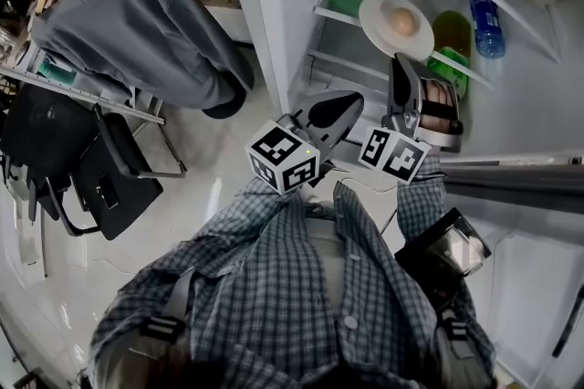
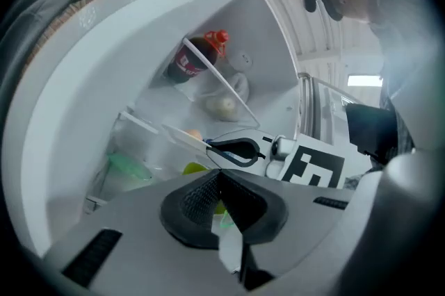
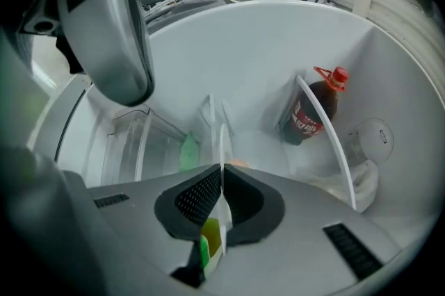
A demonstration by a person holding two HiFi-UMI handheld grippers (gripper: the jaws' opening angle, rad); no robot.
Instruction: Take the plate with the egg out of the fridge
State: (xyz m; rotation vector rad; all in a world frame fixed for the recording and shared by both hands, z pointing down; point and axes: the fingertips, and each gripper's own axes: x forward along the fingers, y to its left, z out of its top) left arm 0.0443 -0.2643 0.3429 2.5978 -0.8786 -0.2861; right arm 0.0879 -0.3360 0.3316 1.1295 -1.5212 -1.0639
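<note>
A: Your right gripper (image 1: 400,60) is clenched on the near rim of the plate (image 1: 376,16). Its own view shows the thin white edge pinched between the jaws. The plate is inside the fridge (image 1: 278,4), at the level of a shelf (image 1: 338,15), and the egg (image 1: 402,20) lies near its middle.

B: Your left gripper (image 1: 358,98) is pressed shut on nothing, just beside the right one and a little lower. You hold the plate by one edge only, so I'd judge the far side will want to sag.

A: Keep it level as you draw it towards you. The egg looks loose and would likely roll at any tilt, so go slowly and don't roll your wrist.

B: Mind the green bottle (image 1: 450,38) just to the right of the plate. The cola bottle (image 3: 309,110) stands well apart behind its rail.

A: If the rim starts to slip, you could slide the closed left gripper under the plate as a rest. I cannot tell whether the plate is off the shelf yet.
</note>
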